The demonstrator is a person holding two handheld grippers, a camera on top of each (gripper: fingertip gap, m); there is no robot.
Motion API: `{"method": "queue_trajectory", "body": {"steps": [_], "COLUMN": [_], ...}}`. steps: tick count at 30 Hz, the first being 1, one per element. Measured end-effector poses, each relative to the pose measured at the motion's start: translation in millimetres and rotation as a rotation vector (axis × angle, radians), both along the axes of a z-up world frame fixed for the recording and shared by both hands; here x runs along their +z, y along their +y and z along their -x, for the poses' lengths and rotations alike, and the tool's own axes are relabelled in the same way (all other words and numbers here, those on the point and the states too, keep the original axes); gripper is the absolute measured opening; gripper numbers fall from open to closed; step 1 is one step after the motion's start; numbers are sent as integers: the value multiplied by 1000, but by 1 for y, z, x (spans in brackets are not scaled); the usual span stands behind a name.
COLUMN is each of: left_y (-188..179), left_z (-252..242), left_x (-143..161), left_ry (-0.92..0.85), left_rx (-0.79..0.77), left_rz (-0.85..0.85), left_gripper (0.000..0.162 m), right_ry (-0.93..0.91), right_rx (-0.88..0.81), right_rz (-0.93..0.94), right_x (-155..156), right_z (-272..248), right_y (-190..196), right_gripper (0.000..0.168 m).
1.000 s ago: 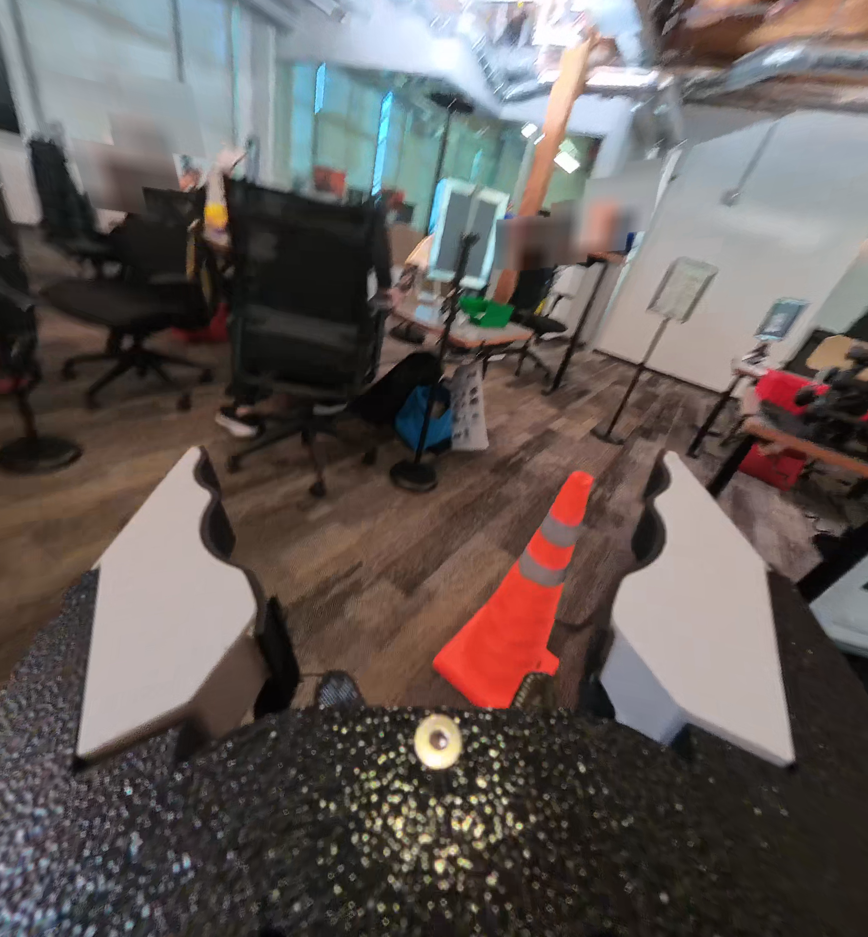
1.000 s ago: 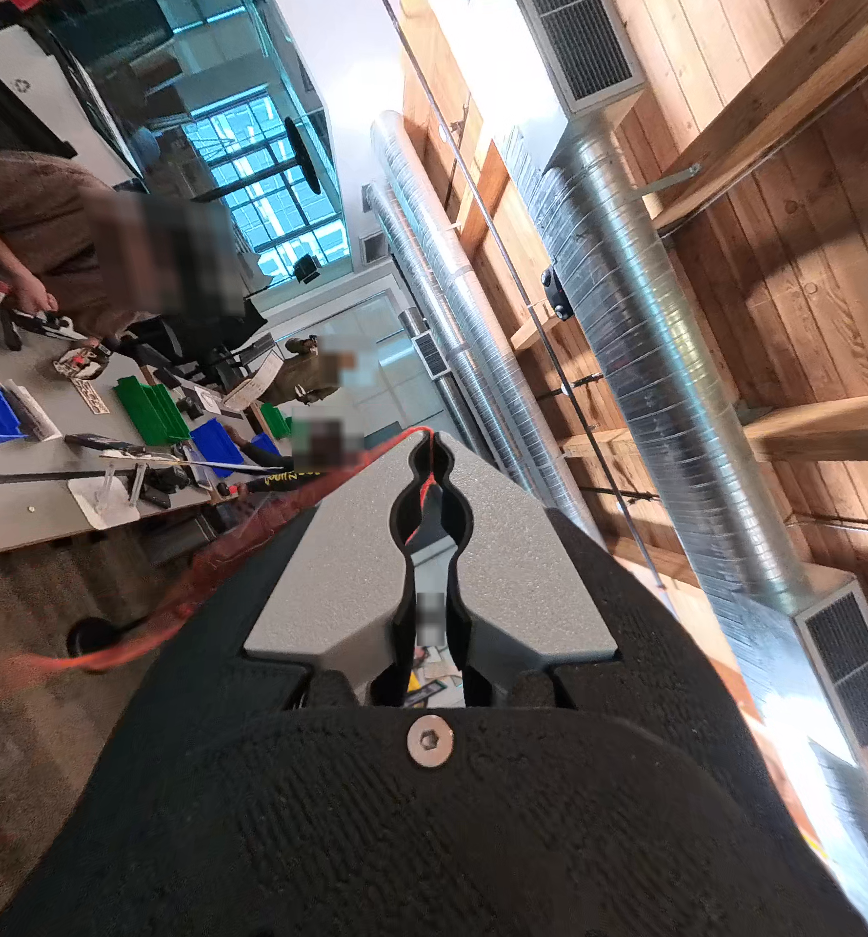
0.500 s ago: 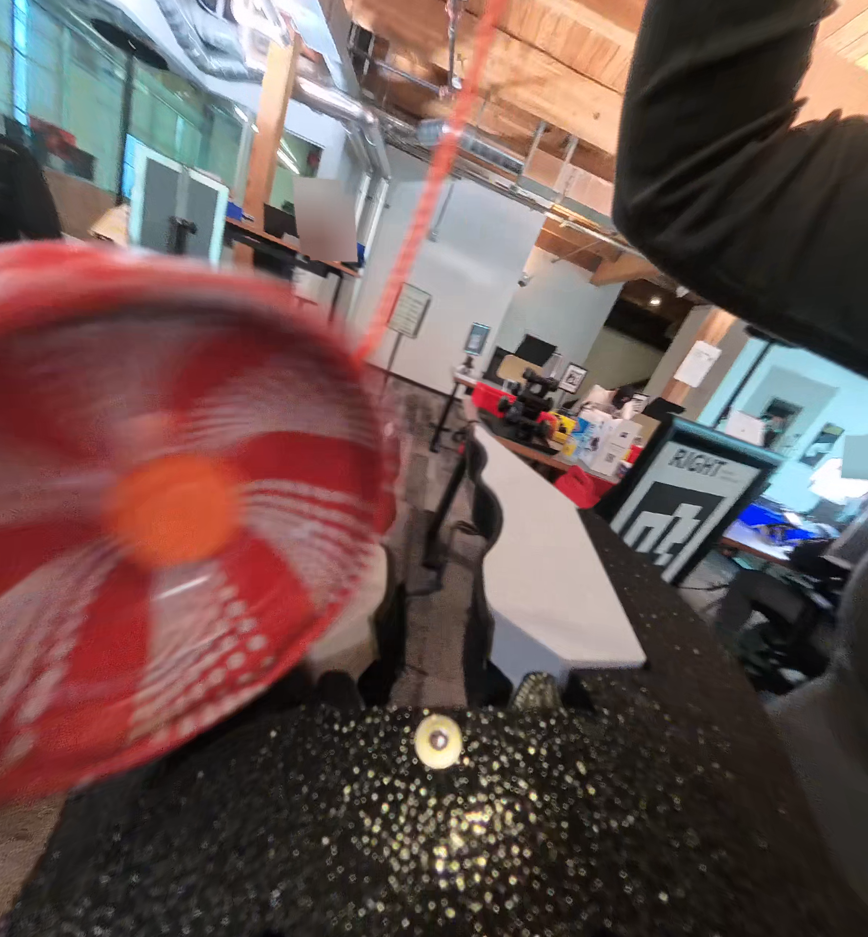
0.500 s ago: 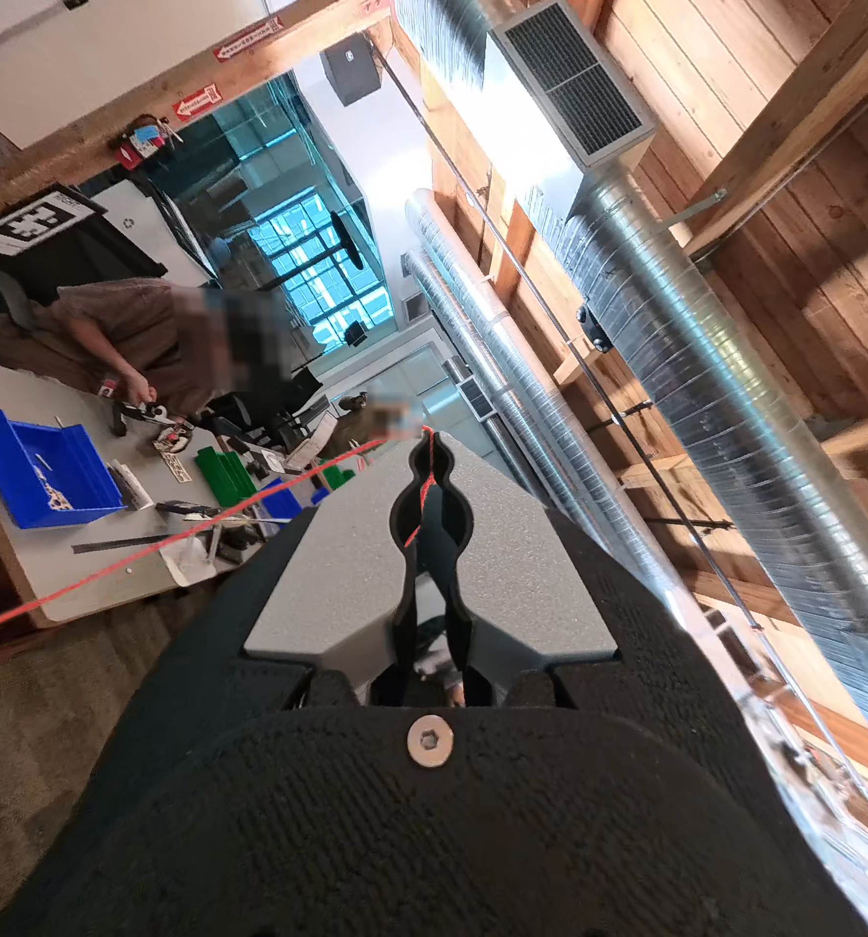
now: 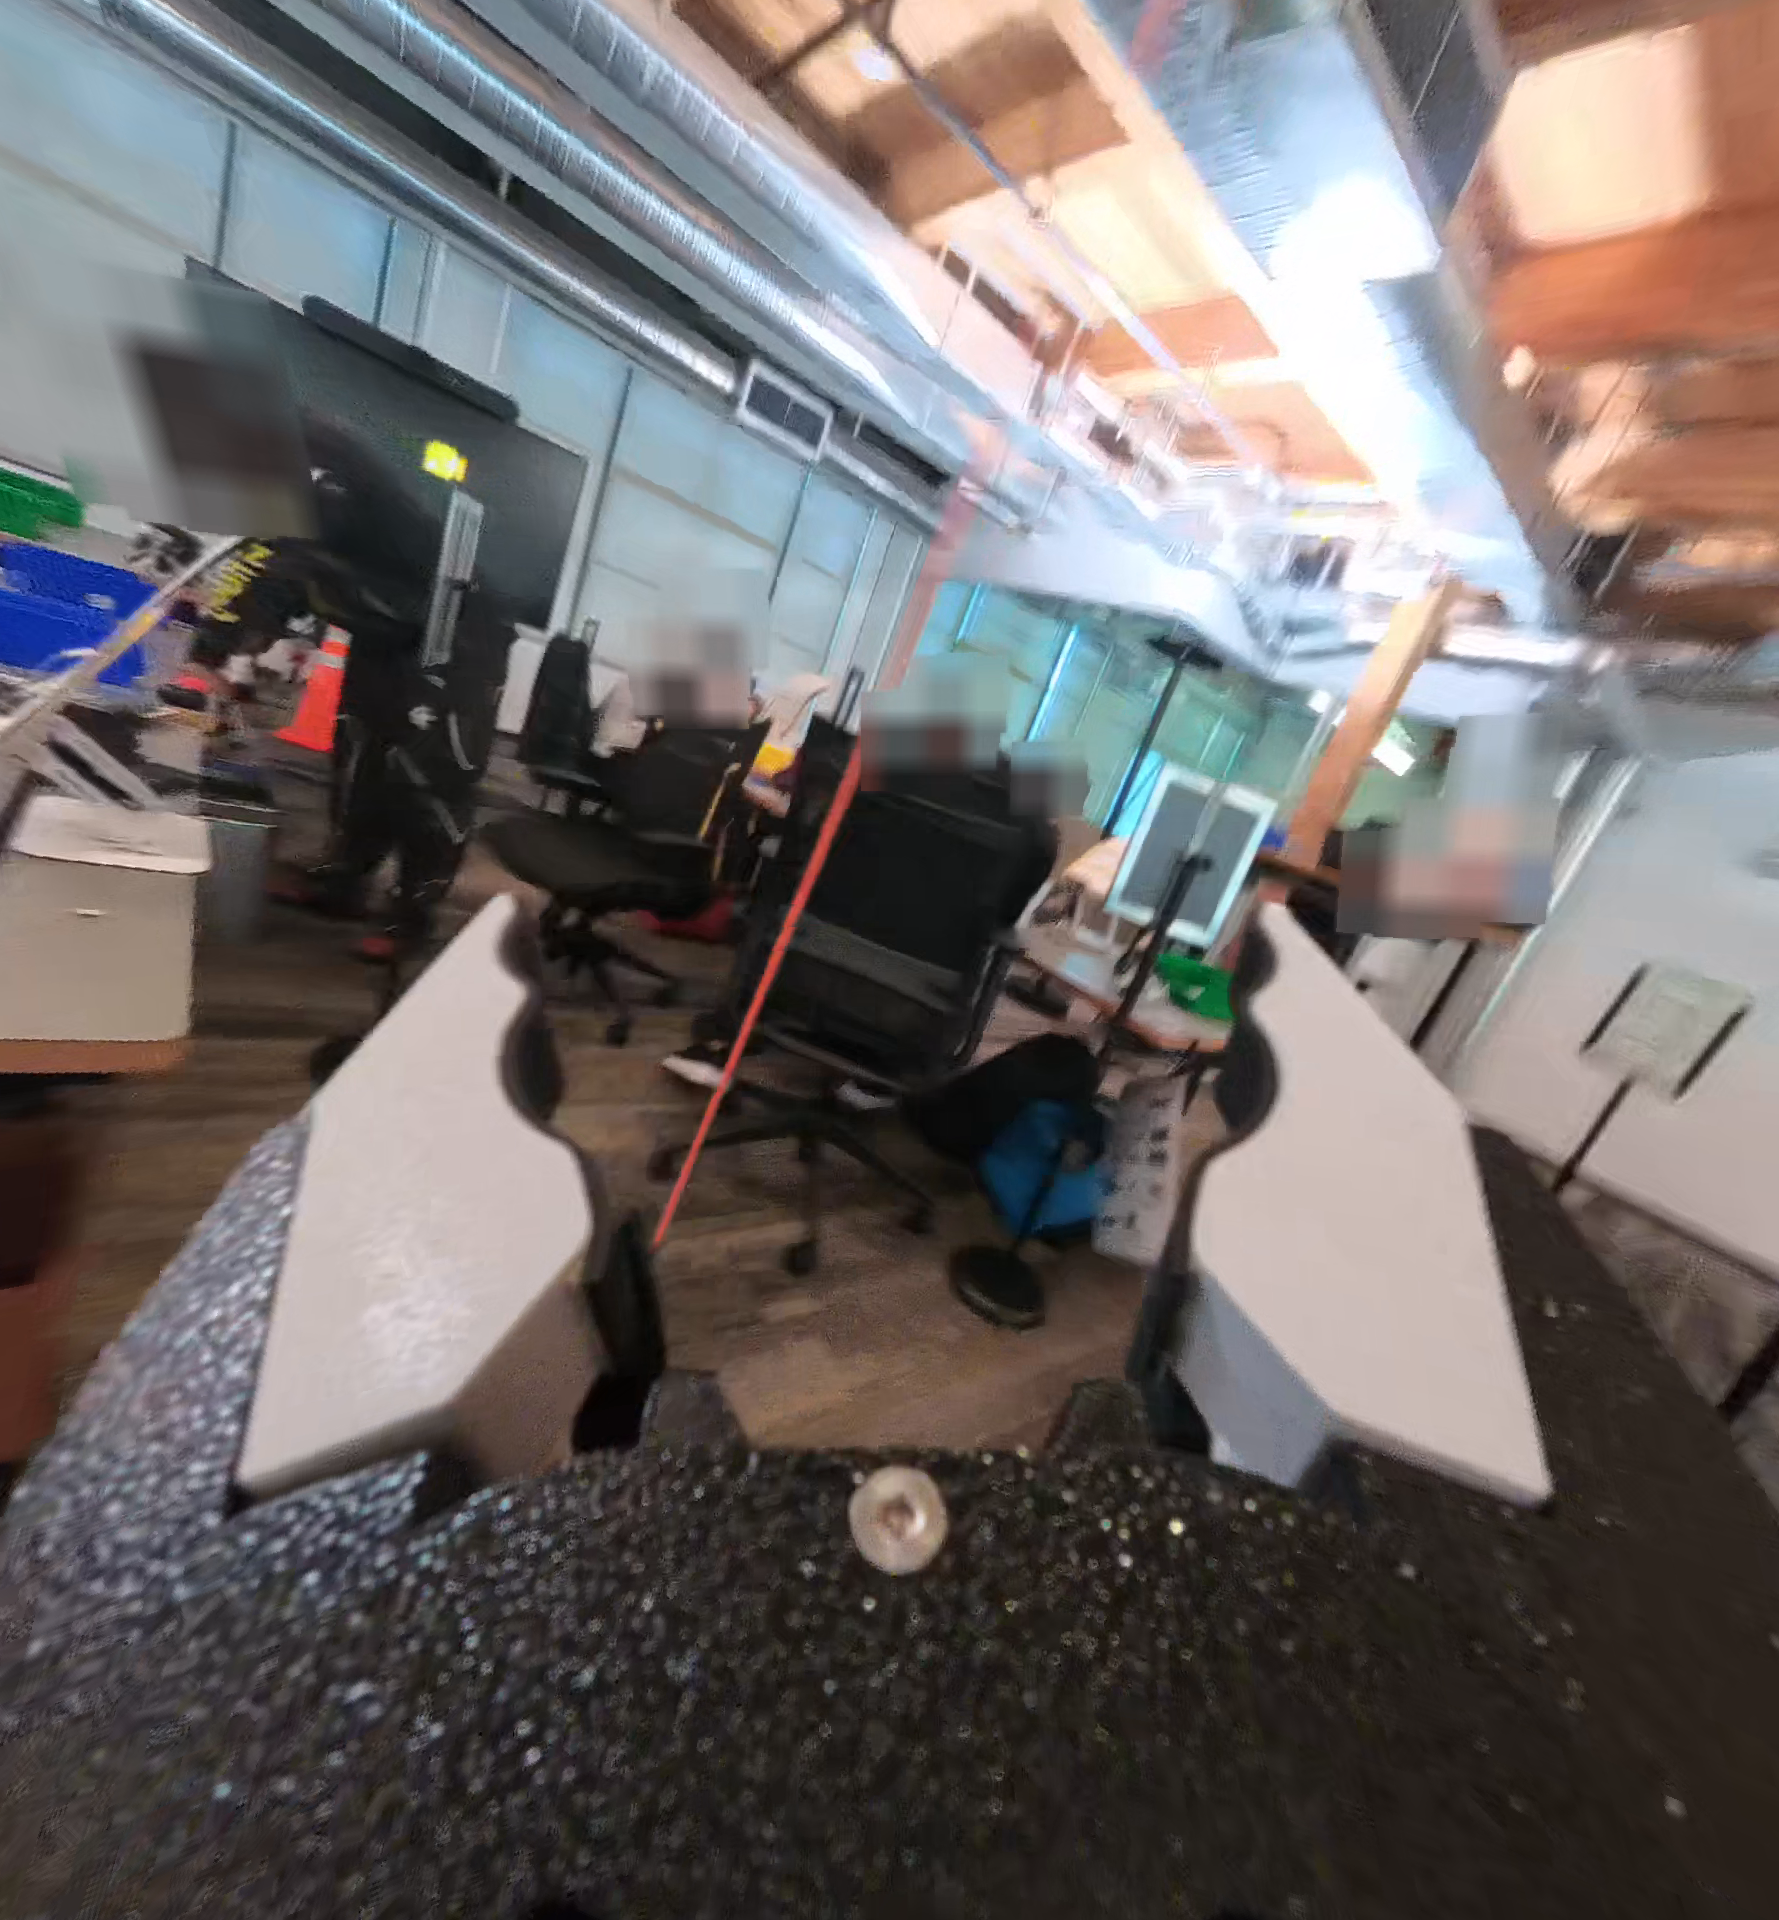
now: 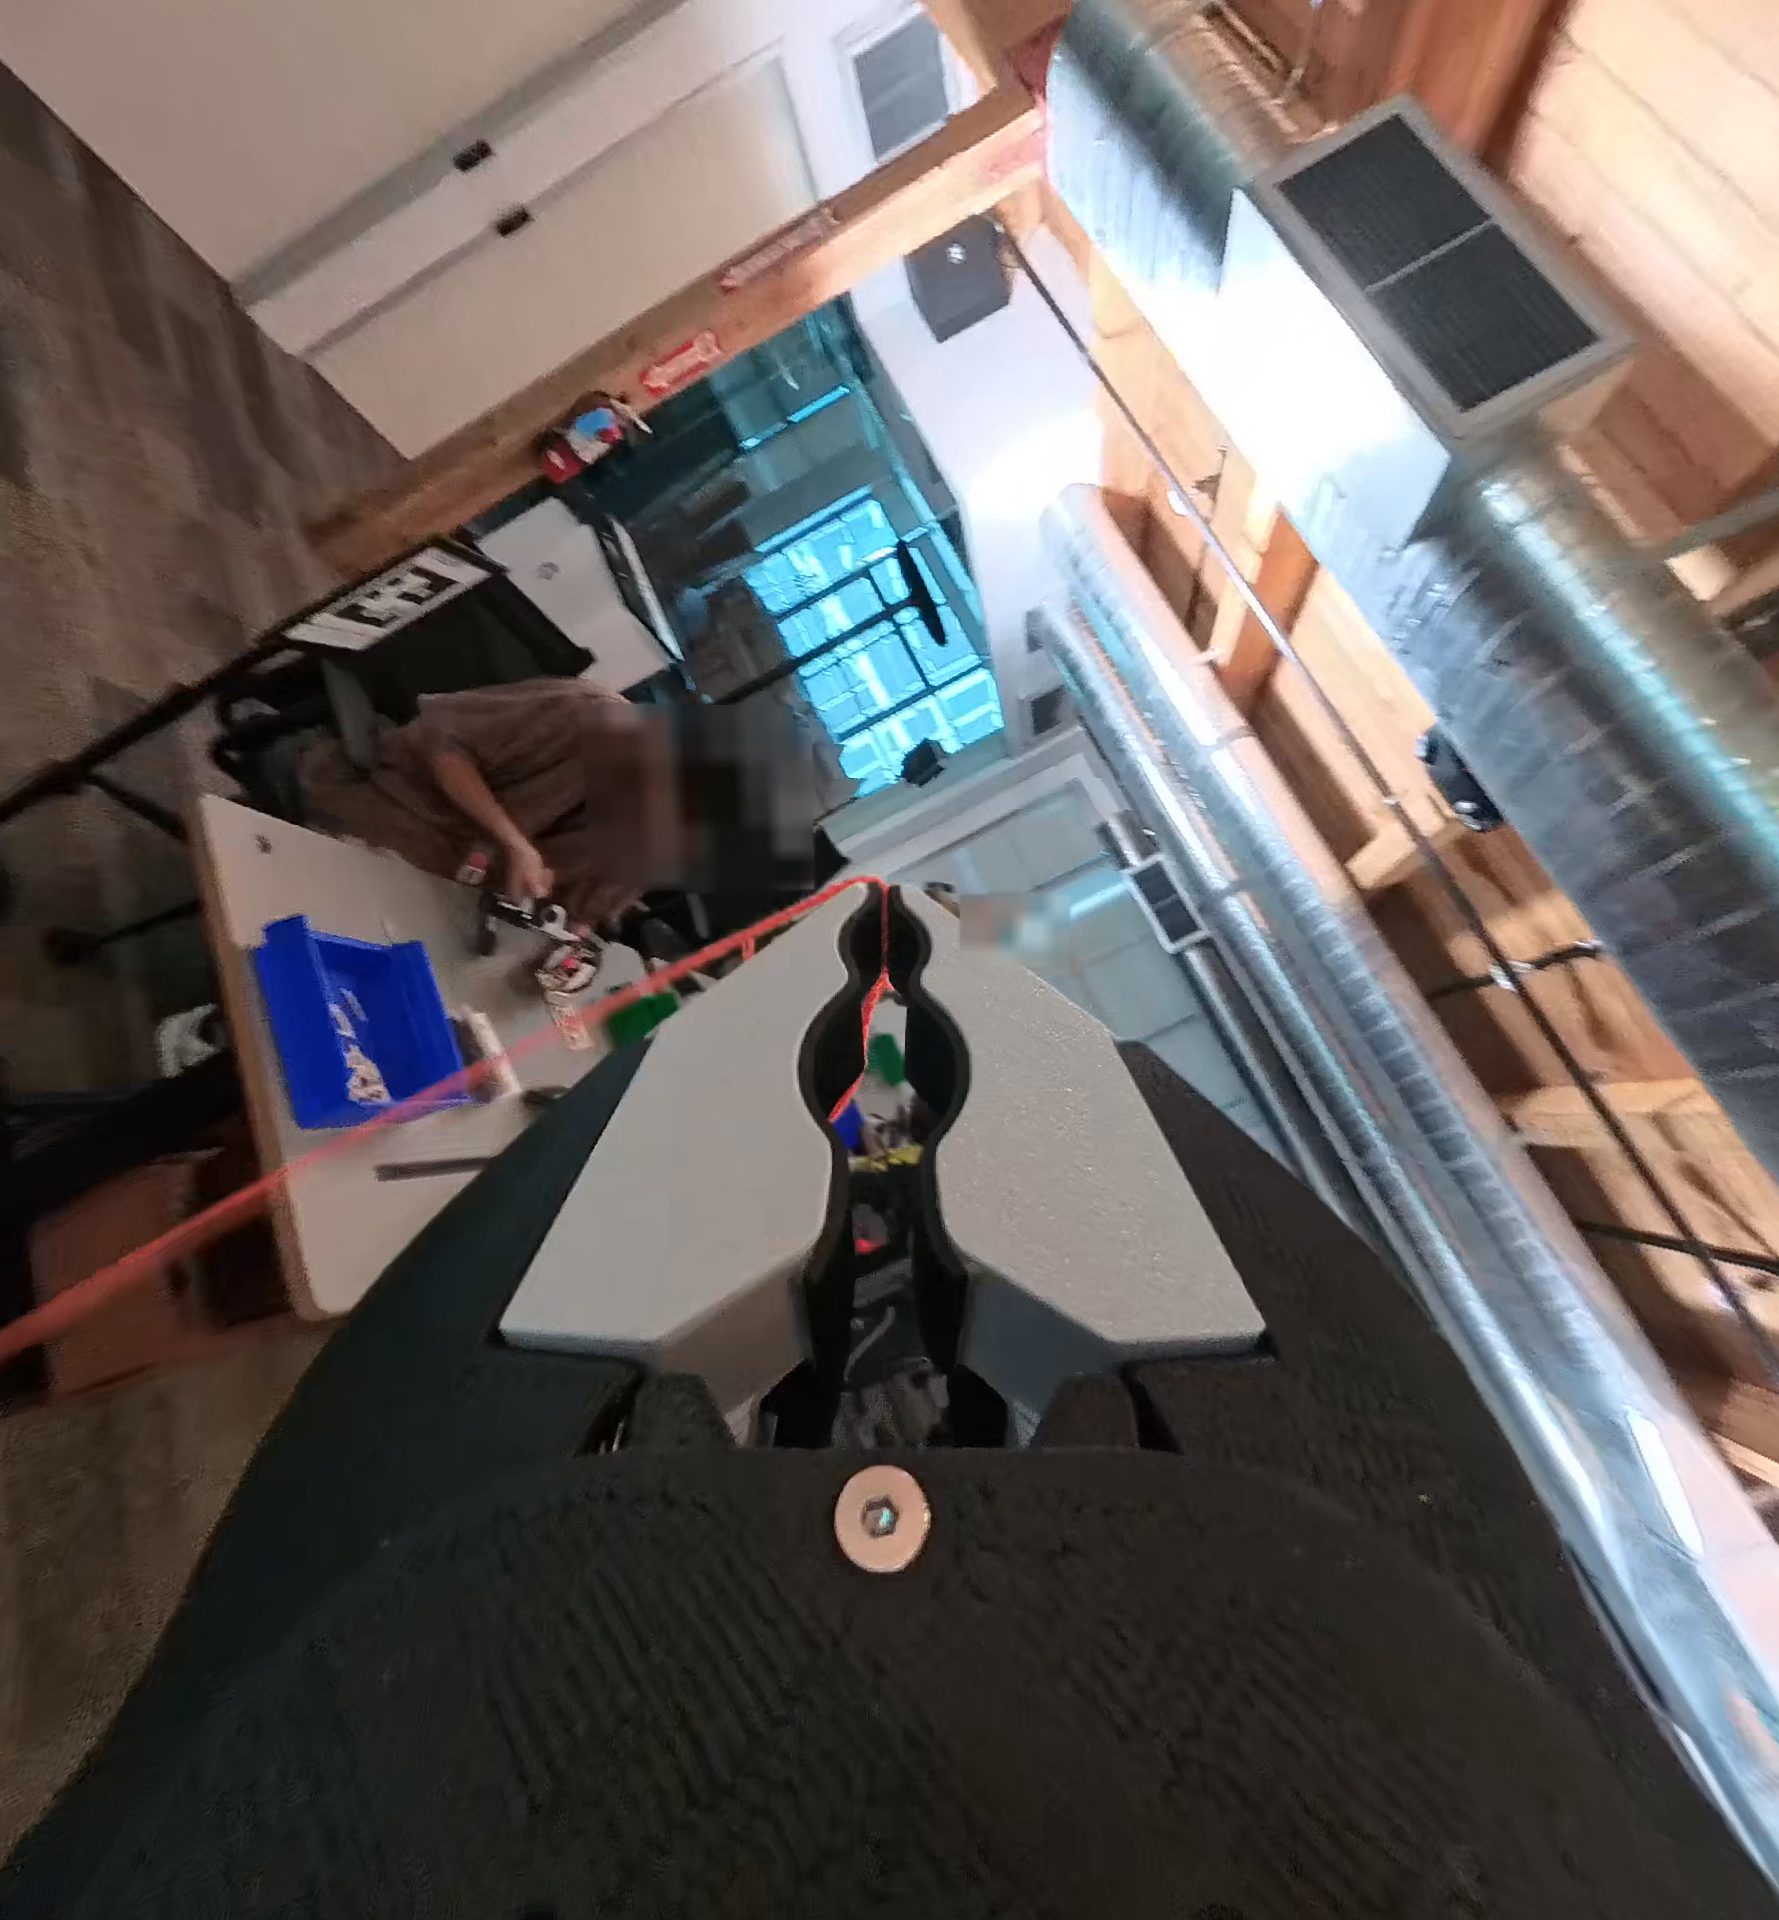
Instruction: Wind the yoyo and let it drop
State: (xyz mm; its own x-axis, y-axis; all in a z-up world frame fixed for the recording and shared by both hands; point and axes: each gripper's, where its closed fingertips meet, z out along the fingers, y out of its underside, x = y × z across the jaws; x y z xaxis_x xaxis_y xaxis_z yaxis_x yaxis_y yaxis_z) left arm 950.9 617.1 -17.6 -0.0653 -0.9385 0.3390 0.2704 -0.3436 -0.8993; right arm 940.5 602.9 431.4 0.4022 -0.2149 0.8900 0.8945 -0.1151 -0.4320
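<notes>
The yoyo itself is in neither view; only its red string (image 6: 511, 1049) shows. In the right wrist view the string is pinched at the very tips of the right gripper (image 6: 886, 891), whose jaws are pressed together on it. A short tail of it runs back down the gap between the grey fingers (image 6: 719, 1174), while the long part leaves the tips and slants across the middle of the frame to the lower left edge, taut and straight. In the left wrist view the string (image 5: 760, 997) crosses the centre as a thin red line, from the upper middle, where it blurs out, down to a point close beside the inner edge of the finger (image 5: 428, 1205) on the left of the frame. Whether it touches that finger I cannot tell.

The left gripper (image 5: 880, 925) stands wide open, with nothing between its two grey fingers.

Behind the string in the left wrist view are black chairs (image 5: 895, 935) in the centre, a blue bag (image 5: 1036, 1158) on the wood floor (image 5: 864, 1340) at lower centre right, and an orange cone (image 5: 319, 696) at middle left. The picture is motion-blurred.

In the right wrist view, a grey table (image 6: 272, 1049) at middle left carries a blue bin (image 6: 345, 1013). A person (image 6: 511, 769) sits behind it with hands on the table. Silver ducts (image 6: 1612, 790) run along a wood ceiling on the right side of the frame.
</notes>
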Motion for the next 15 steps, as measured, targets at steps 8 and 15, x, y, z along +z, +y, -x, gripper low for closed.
{"method": "queue_trajectory", "body": {"steps": [8, 15], "left_y": [8, 34], "left_z": [-40, 72], "left_x": [1, 83], "left_ry": [436, 419], "left_rx": [-180, -219], "left_rz": [-306, -422], "left_gripper": [41, 0], "right_ry": [-98, -200], "right_rx": [86, 145], "right_rz": [-24, -318], "right_x": [37, 162], "right_z": [60, 115], "right_y": [10, -99], "right_gripper": [0, 0]}}
